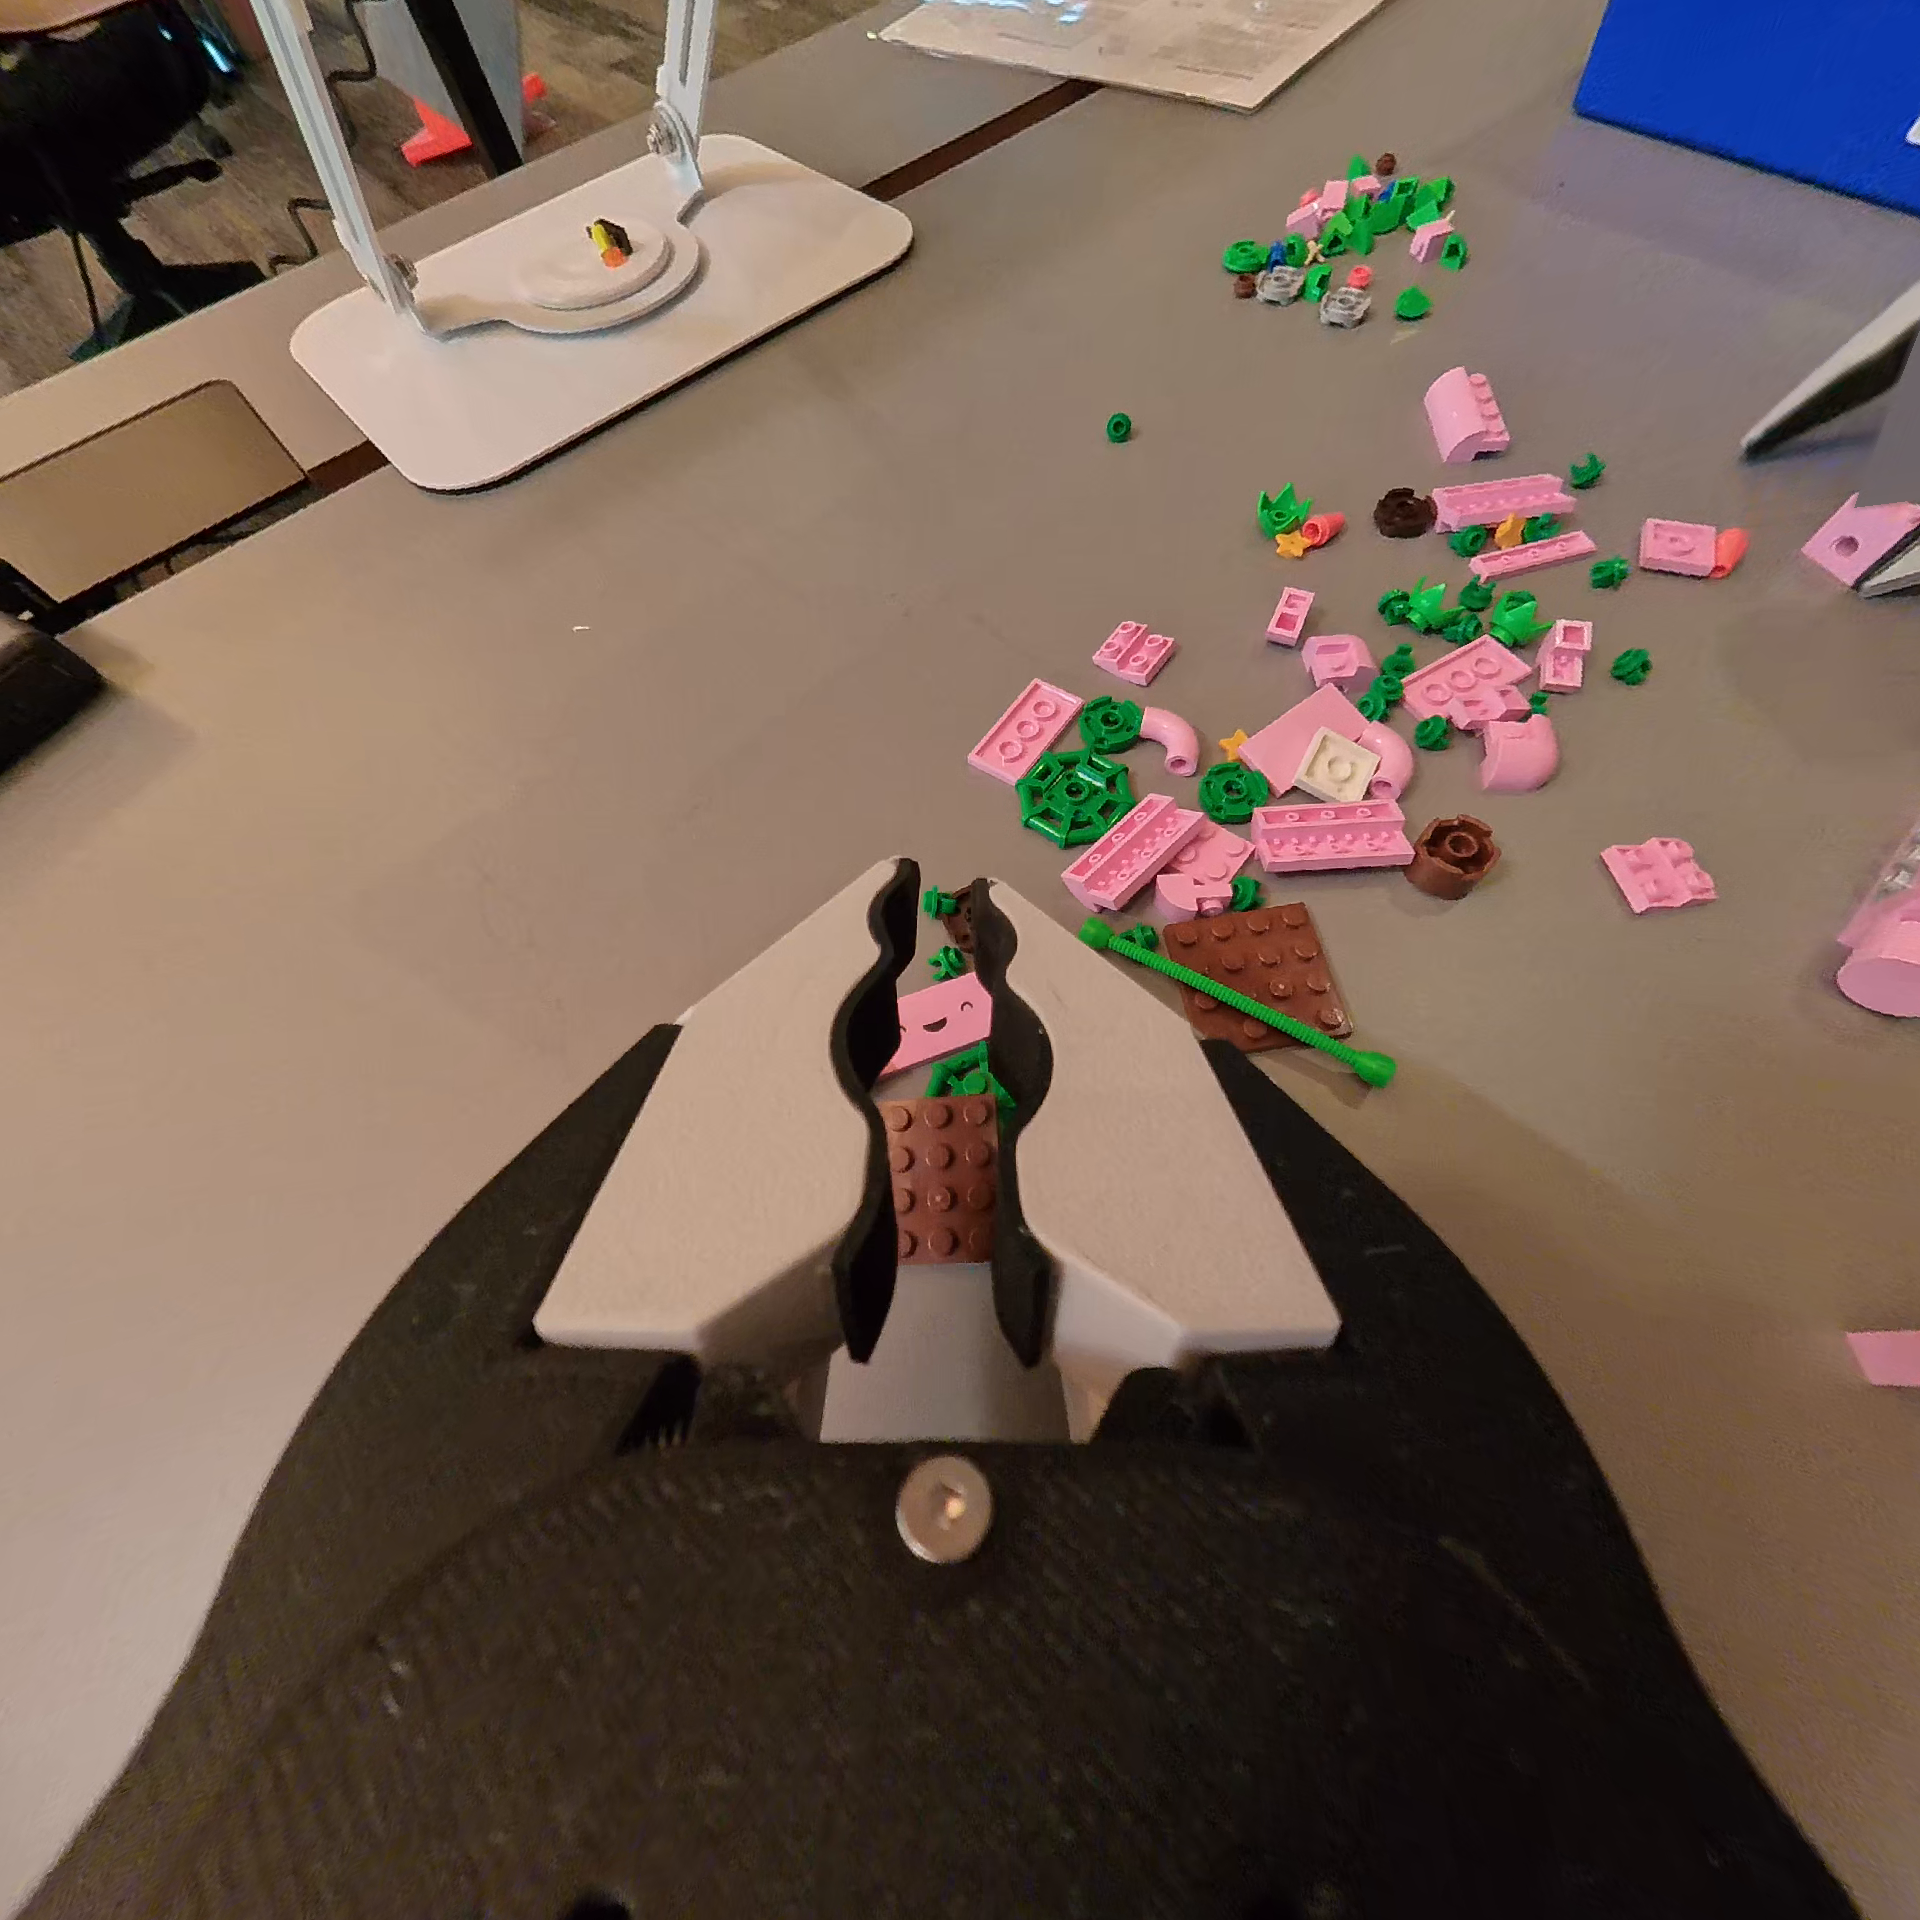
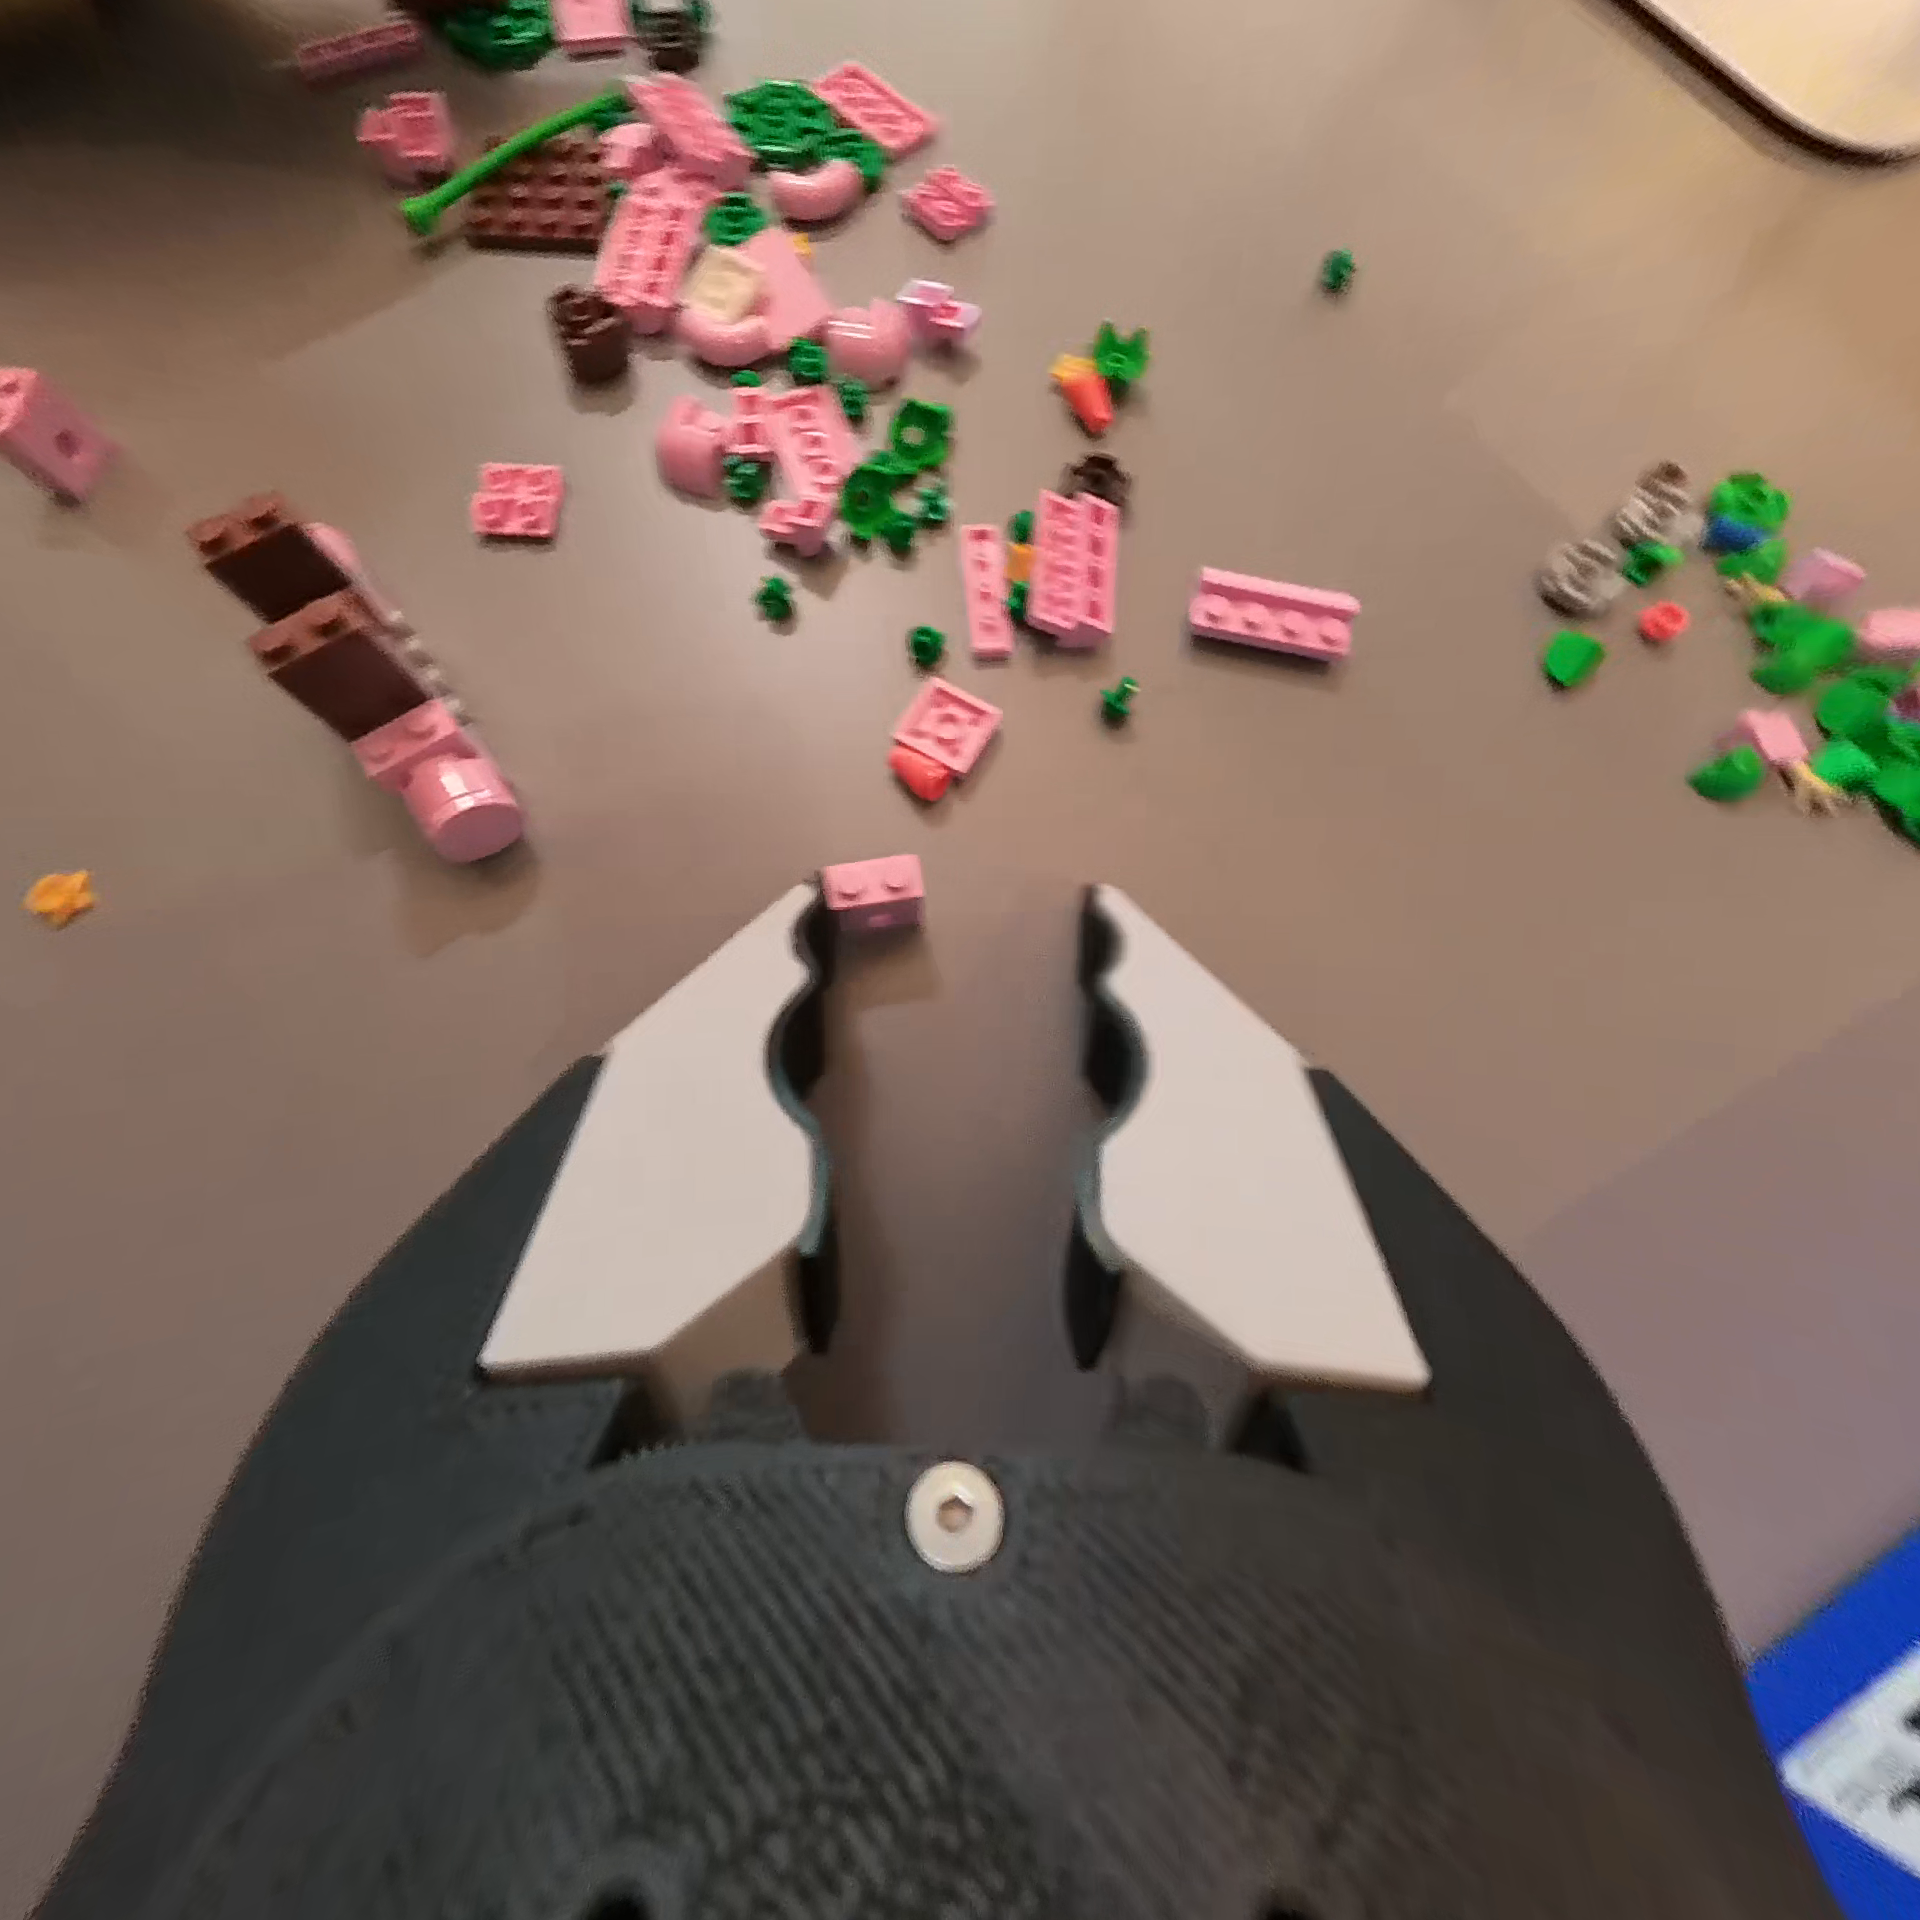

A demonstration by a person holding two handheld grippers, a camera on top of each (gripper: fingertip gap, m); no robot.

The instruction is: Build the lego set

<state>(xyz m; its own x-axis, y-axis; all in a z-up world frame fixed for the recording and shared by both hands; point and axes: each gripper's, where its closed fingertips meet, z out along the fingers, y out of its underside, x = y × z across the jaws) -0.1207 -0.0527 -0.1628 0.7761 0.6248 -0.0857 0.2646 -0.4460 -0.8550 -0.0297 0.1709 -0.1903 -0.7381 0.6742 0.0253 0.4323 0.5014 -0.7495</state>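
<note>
Left tongs (image 1: 948, 909) pinching brown plate (image 1: 940, 1179); right tongs (image 2: 951, 904) spread, pink brick (image 2: 875, 894) at left fingertip.

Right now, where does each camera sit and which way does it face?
Left wrist view: on the left gripper, looking forward and down over the table; its nearly closed fingers frame a brown plate.
Right wrist view: on the right gripper, facing steeply down; open fingers, pink brick at the tips.
Shared: the green rod.
</note>
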